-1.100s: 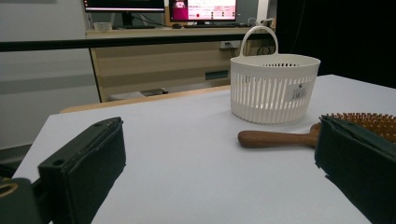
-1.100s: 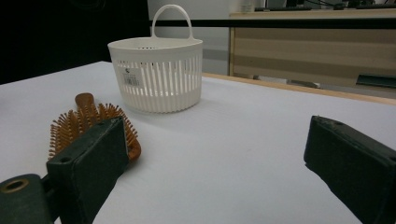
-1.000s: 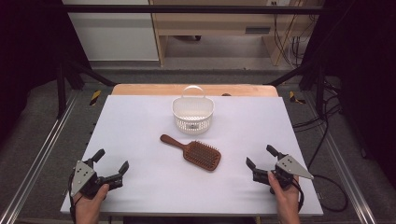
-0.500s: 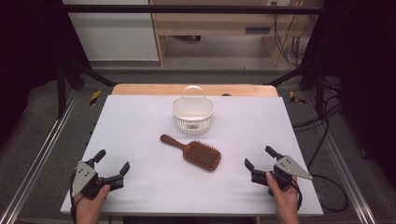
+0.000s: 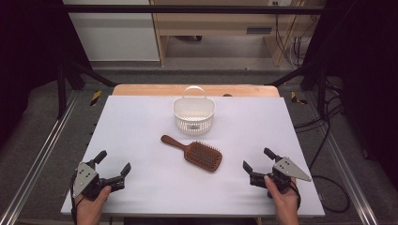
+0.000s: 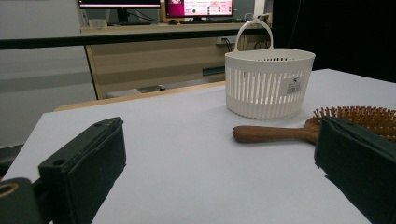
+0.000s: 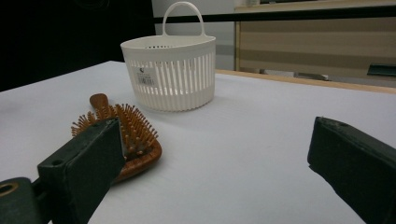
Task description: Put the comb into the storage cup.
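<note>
Both grippers sit low at the near edge of the white table [image 5: 141,122], one at each corner, and nothing is in either of them. The left gripper [image 5: 114,167] has its two black jaws spread wide, pointing up the table and inward. The right gripper [image 5: 259,160] mirrors it on the other side, jaws just as wide apart, grey three-cornered plate on top, a hand [image 5: 281,201] wrapped round its grip.

Out in the middle lies the brown wooden paddle hairbrush [image 5: 193,152], flat on the table with its bristles up. Its handle runs toward the far left, its broad head toward the near right. It is well apart from both grippers, roughly between them and a little farther up the table.

From the left gripper view, the brush [image 6: 280,133] lies ahead and to the right, handle stretched across the open gap, bristled head partly hidden behind the right-hand jaw. From the right gripper view, the brush [image 7: 135,135] sits ahead on the left, its head just beyond the left-hand jaw, which covers its near edge; the gap between the jaws frames bare table.

Behind the brush stands the white slotted plastic basket with a loop handle [image 5: 194,114], upright, near the far edge, close to the brush handle's end but not touching it.
</note>
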Available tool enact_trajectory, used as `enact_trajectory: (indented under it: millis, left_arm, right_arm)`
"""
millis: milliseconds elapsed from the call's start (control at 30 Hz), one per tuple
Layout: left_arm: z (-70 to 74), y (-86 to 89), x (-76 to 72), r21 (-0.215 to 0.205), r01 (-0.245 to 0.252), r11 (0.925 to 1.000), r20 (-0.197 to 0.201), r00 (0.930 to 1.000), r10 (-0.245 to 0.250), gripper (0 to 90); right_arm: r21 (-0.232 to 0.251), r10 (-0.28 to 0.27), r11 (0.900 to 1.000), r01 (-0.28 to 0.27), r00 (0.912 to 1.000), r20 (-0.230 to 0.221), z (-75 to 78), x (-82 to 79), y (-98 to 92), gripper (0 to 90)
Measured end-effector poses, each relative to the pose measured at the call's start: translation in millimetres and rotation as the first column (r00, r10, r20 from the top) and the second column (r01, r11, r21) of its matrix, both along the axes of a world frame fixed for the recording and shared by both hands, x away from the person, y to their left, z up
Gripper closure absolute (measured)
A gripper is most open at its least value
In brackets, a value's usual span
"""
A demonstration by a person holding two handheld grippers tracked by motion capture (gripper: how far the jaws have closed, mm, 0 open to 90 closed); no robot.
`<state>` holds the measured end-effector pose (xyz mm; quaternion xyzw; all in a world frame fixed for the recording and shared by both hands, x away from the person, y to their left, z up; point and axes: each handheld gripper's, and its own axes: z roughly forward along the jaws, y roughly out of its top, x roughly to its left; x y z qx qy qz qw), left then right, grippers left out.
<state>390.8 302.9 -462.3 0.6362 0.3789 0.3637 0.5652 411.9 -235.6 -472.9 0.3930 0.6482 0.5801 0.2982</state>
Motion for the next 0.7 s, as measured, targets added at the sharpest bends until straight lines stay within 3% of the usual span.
enact_trajectory:
  millis: [400, 700]
  left_arm:
    - [-0.9, -4.3, -0.2, 0.010, 0.017, 0.9998, -0.006, 0.9998, -0.017, 2.0]
    - [-0.8, -4.3, -0.4, 0.010, 0.016, 0.9998, -0.006, 0.9998, -0.016, 2.0]
  right_arm:
    - [-0.005, -0.017, 1.000, 0.016, 0.9990, -0.042, 1.1, -0.1, 11.4, 4.5]
    - [-0.036, 0.008, 0.999, -0.009, 0.9987, -0.051, 1.6, -0.4, 22.9, 6.0]
